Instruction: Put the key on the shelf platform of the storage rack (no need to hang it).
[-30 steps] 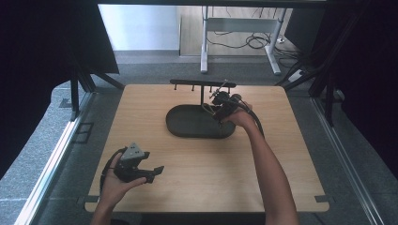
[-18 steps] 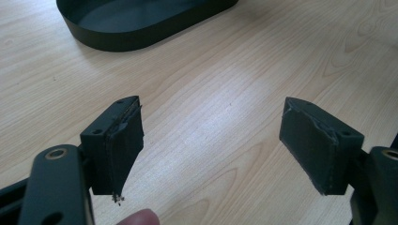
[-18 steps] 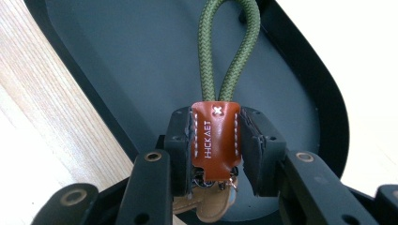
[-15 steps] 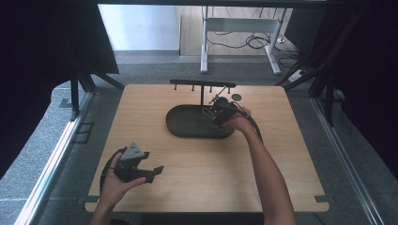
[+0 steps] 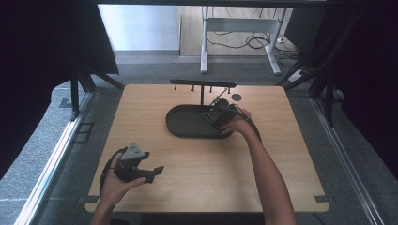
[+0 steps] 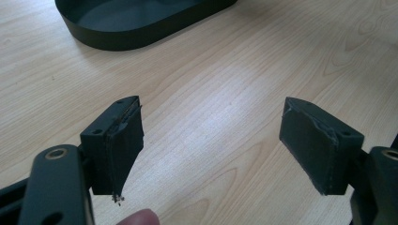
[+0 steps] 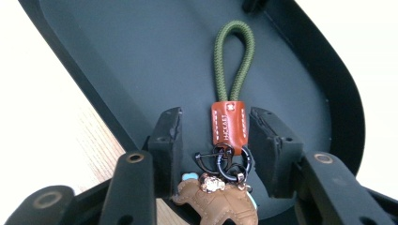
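The keychain (image 7: 228, 140), a green cord loop on an orange leather tab with black clips and a brown leather charm, is seen lying on the floor of the black oval tray (image 5: 187, 126), near its right end. The right hand-held gripper (image 5: 217, 114) is held just over it; its jaws have just been opening, and in the right gripper view a gap is seen on each side of the tab, so the keychain is judged released into the tray rather than gripped. The cord loop is laid pointing away from the jaws, which suits a straight withdrawal.

The left hand-held gripper (image 5: 152, 172) is kept low near the front left of the wooden surface (image 5: 291, 187), jaws wide apart and empty, well clear of the tray.

The tray's raised rim (image 7: 345, 93) is seen curving close behind the right jaw, so a lift before any sideways move is judged safer. A black hook rack (image 5: 202, 84) stands just behind the tray, limiting room forward; open surface lies toward the person.
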